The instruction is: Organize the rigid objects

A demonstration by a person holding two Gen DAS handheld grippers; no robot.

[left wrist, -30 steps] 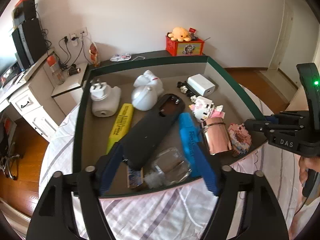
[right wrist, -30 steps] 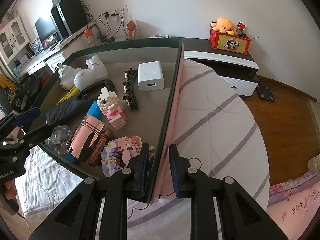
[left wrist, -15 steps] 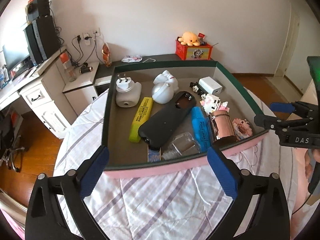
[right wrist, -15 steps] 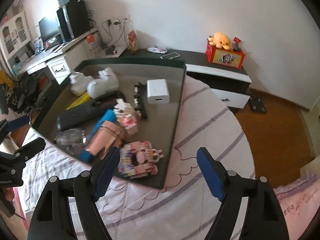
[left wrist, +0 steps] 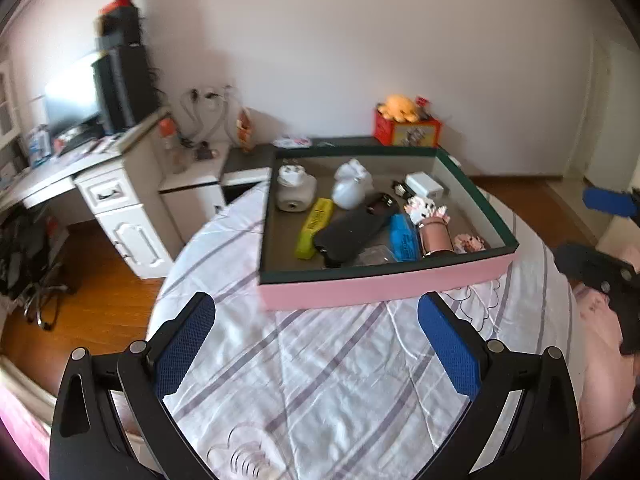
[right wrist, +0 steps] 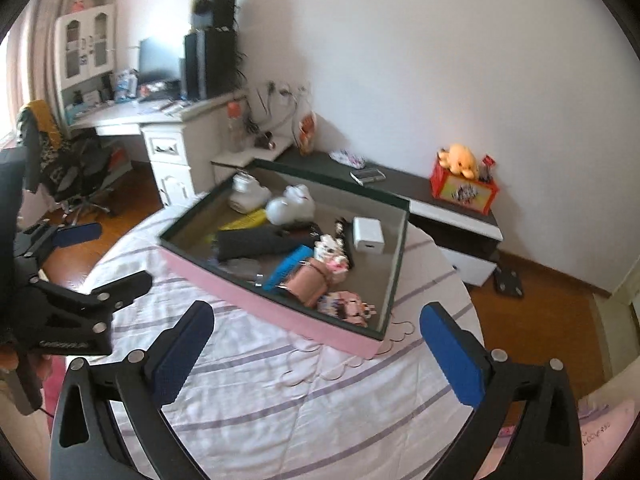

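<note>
Left gripper [left wrist: 316,344] spread wide, empty; right gripper [right wrist: 316,344] opening, nothing between its jaws. Pink tray [left wrist: 384,286] on striped bedsheet [left wrist: 320,380] holds yellow bar [left wrist: 314,228], black case [left wrist: 352,230], white charger [right wrist: 368,234], block figures [right wrist: 348,306].

My right gripper [right wrist: 316,344] is opening, jaws wide, nothing between them, above the striped bedsheet [right wrist: 320,400]. Ahead sits the pink box [right wrist: 256,300] full of objects. The left gripper [right wrist: 80,264] hangs at left.
</note>
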